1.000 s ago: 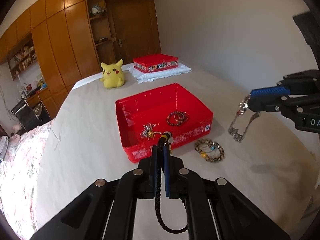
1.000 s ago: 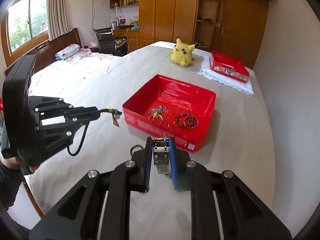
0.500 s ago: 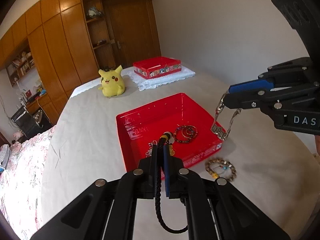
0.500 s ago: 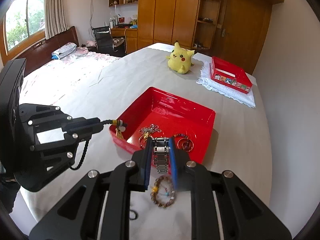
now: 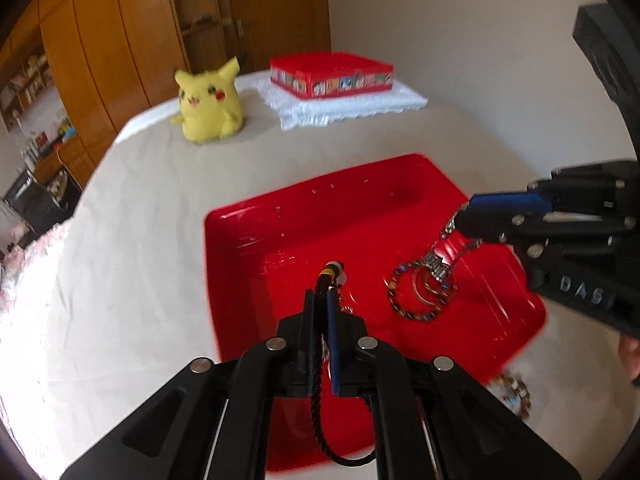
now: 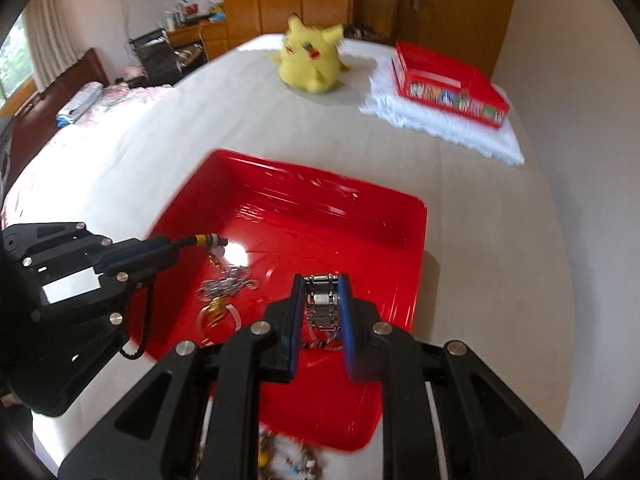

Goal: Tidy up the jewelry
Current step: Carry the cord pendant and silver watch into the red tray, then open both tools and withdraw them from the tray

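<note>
Here, both grippers are hovering over the red tray [image 5: 248, 224], which is sitting on the pale bedcover [image 5: 132, 216]. Left gripper [image 5: 322, 308] is clamping its fingers tight on a black braided cord [image 5: 316, 412], gold-tipped end poking forward above the tray floor. Right gripper [image 6: 322, 300] is pinching a silver link bracelet [image 6: 322, 304], which is dangling just above a beaded bracelet [image 5: 416, 312] lying inside. A silver and gold trinket [image 6: 224, 292] is also lying in the tray. A yellow plush [image 5: 208, 104] is sitting well beyond.
</note>
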Demonstrator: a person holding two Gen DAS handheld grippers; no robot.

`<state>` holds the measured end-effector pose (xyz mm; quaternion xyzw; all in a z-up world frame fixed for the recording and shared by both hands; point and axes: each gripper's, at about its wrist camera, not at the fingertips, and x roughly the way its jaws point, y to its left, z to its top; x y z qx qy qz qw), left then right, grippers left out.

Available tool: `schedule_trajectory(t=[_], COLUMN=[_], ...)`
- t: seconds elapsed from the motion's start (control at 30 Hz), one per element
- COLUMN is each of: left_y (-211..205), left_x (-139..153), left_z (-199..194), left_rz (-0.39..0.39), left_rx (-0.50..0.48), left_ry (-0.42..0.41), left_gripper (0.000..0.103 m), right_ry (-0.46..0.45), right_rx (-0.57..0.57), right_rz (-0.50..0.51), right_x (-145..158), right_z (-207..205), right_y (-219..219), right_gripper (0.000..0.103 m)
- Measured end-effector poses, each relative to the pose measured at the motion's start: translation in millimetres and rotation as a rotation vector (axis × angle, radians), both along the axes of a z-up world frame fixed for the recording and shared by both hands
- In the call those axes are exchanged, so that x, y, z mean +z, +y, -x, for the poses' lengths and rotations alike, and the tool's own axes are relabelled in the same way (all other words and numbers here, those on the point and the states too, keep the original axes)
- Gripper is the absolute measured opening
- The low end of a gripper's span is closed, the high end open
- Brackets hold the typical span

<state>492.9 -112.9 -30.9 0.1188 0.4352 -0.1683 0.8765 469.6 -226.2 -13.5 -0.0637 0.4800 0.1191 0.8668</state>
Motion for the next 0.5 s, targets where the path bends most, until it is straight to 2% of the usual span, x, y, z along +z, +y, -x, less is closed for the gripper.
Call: schedule_trajectory(t=[0.1,0.27,0.33,0.4,0.47,0.5], left_y=[-2,0,4,7,9,10], left_x=[-21,-44,-49,-50,-47,-45], left_z=[-23,-36,-36,-33,-28,-26], left_rz=[-0.003,-0.003,-0.001,0.0,-0.002,-0.001], left_rx=[0.018,0.044,0.063,0.078,0.079,0.077], left_ry=[0.05,0.097,0.108,0.102,0.082,0.079], left_gripper=[0.005,0.007,0.015,0.042,0.049,0.049], right_ry=[0.025,0.077,0.105,0.113,0.098,0.1], right_rx=[-0.018,-0.022,-0.013,-0.007,-0.007,-0.004], right_rz=[0.008,0.016,0.016,0.021,0.03,0.023], right_x=[-16,-42,-50,-53,-52,-50], right_z=[-12,-25,-26,-23,-16,-12], right_y=[1,2,2,4,4,3], right_gripper=[0.015,0.017,0.021,0.042,0.043,0.043])
